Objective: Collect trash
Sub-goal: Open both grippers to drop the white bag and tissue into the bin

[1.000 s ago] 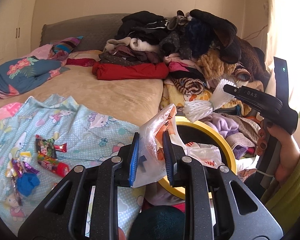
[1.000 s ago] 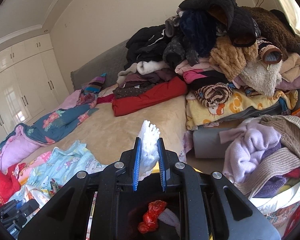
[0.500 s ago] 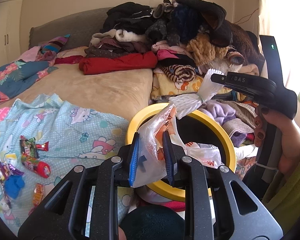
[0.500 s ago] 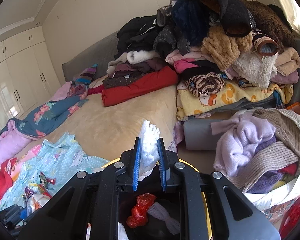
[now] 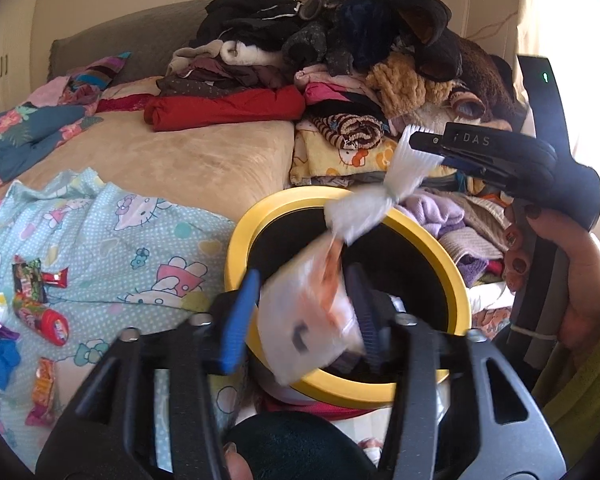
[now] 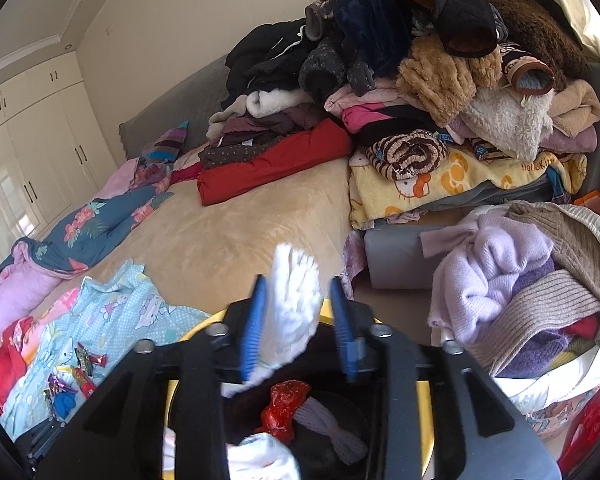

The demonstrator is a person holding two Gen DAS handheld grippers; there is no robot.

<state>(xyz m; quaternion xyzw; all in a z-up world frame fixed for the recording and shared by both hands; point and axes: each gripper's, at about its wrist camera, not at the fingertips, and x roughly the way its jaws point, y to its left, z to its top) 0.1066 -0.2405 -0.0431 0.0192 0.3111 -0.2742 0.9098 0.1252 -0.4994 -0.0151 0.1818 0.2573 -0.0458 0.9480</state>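
Observation:
A black bin with a yellow rim [image 5: 456, 276] stands against the bed. My left gripper [image 5: 306, 316] is open over the bin; a clear plastic bag with orange print [image 5: 312, 316] is blurred between its parted jaws, slipping down. My right gripper [image 6: 298, 330] is open too, seen from the side in the left wrist view [image 5: 424, 142]. A white foam net [image 6: 294, 312] hangs loose between its blue pads [image 6: 254, 326], also visible in the left wrist view [image 5: 376, 196]. Red wrapper [image 6: 284, 408] and other trash lie inside the bin.
Candy wrappers [image 5: 40, 308] and a blue scrap [image 5: 0, 360] lie on the Hello Kitty blanket [image 5: 132, 240] at left. A large clothes pile [image 5: 340, 68] fills the bed's far side. A basket of knitwear [image 6: 540, 288] stands at right.
Both grippers have opened. The plastic bag and the white foam net, both clamped before, now sit loose between the jaws and drop toward the bin. The left gripper has moved further over the bin.

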